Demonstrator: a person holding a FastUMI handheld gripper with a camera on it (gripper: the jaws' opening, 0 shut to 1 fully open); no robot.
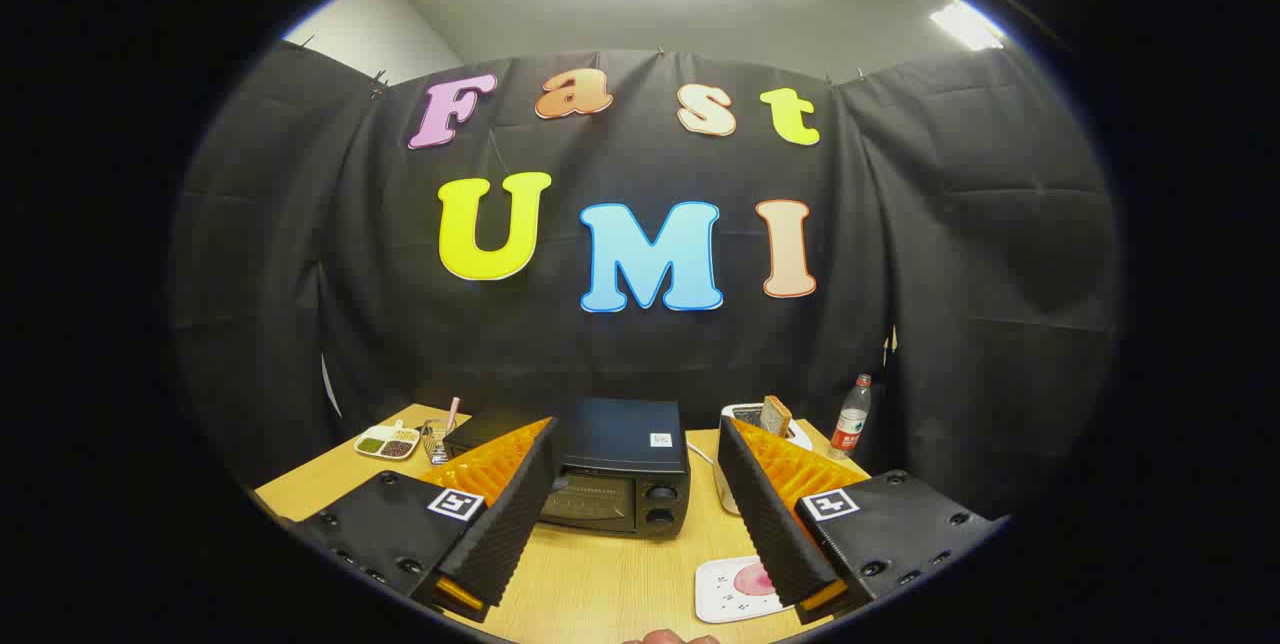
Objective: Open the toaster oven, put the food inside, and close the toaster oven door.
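Note:
A black toaster oven [618, 469] stands on the wooden table [600, 574], its glass door shut and two knobs on its right side. My gripper [637, 444] is open, its two black-and-orange fingers spread wide with the oven showing in the gap beyond them. Nothing is between the fingers. A white plate [728, 589] with a pink round food item [752, 579] lies on the table, near the right finger and partly hidden by it.
A white toaster [745, 416] with a slice of bread [775, 415] stands right of the oven, a water bottle [852, 416] beyond it. A divided dish [387, 442] of seeds and a small wire basket [436, 441] sit at the back left. A fingertip [668, 637] shows at the table's near edge.

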